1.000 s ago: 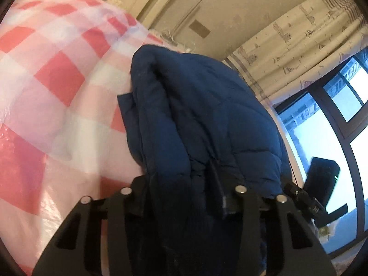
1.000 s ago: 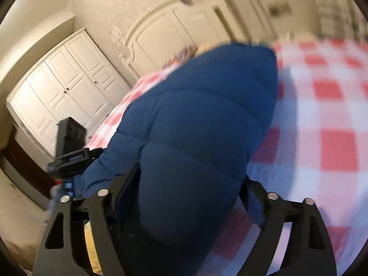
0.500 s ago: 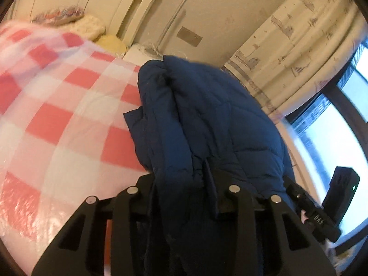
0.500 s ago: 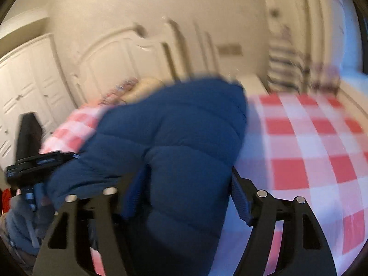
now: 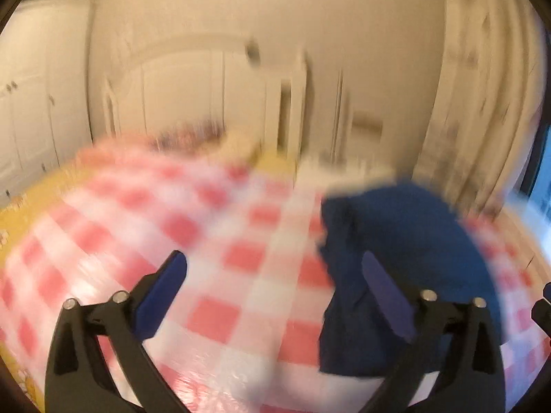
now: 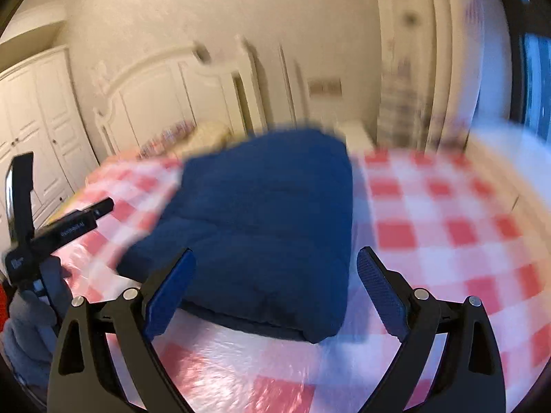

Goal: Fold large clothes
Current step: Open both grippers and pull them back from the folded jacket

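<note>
Item: navy padded jacket [image 6: 268, 227], folded into a bundle on the checked bedcover [image 6: 447, 241], far of my claws. My right gripper [image 6: 275, 292] and left gripper [image 5: 272, 296] are opening, nothing between the jaws. Soft, puffy, probably springy (blurred); grasp thick near edge. Right view alone shows my gloved hand [image 6: 31, 330].

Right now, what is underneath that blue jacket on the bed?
The blue jacket lies folded on a red-and-white checked cover, which shows all around it. The patch directly beneath is covered, so anything there stays unseen.
</note>
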{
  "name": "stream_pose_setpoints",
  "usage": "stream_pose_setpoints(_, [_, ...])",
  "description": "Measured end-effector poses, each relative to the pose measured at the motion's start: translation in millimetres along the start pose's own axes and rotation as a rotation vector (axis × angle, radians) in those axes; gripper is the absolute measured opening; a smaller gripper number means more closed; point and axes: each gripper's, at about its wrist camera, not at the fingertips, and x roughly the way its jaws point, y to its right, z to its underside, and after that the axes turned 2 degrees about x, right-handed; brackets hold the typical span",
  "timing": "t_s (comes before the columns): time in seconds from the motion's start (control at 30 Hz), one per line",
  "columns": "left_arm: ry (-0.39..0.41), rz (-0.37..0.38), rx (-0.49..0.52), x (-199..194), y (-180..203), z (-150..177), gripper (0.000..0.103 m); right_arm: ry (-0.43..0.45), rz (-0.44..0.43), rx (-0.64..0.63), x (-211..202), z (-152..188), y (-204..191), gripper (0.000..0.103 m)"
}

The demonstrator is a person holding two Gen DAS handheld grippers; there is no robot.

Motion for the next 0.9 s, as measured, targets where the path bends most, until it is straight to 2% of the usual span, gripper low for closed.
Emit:
stream_pose_setpoints(0.03, [0.091, -0.003, -0.004, -34, -3, -11, 0.101, 0.05, 0.01, -0.016, -17, -6, -4, 0.098])
stream_pose_setpoints(0.1, [0.199, -0.029, 0.003, -78, -3, -25, 0.101, 0.194, 0.045, -0.059, -62, -18, -16, 0.098])
stream_pose_setpoints(0.13, [0.244, -0.051, 0.013, -99, -1, -28, 0.101, 0.236, 0.054, -0.075, -77, -20, -20, 0.098])
stream_pose_setpoints(0.17, [0.269, -0.063, 0.023, -112, 1, -29, 0.101, 0.253, 0.058, -0.084, -86, -21, -23, 0.098])
stream_pose_setpoints(0.23, [0.305, -0.053, 0.055, -136, 8, -29, 0.101, 0.229, 0.08, -0.093, -96, -17, -28, 0.098])
stream_pose_setpoints(0.3, [0.287, 0.011, 0.071, -150, 12, -21, 0.101, 0.223, 0.093, -0.092, -101, -9, -31, 0.098])
stream_pose_setpoints(0.43, [0.202, 0.049, 0.045, -150, 18, 4, 0.101, 0.162, 0.082, -0.064, -101, 11, -34, 0.098])
stream_pose_setpoints(0.67, [0.115, 0.056, 0.112, -133, 33, 35, 0.101, 0.112, 0.075, -0.089, -93, 27, -41, 0.098])
stream_pose_setpoints(0.9, [0.103, 0.066, 0.123, -129, 31, 42, 0.101, 0.09, 0.07, -0.093, -83, 29, -47, 0.098])
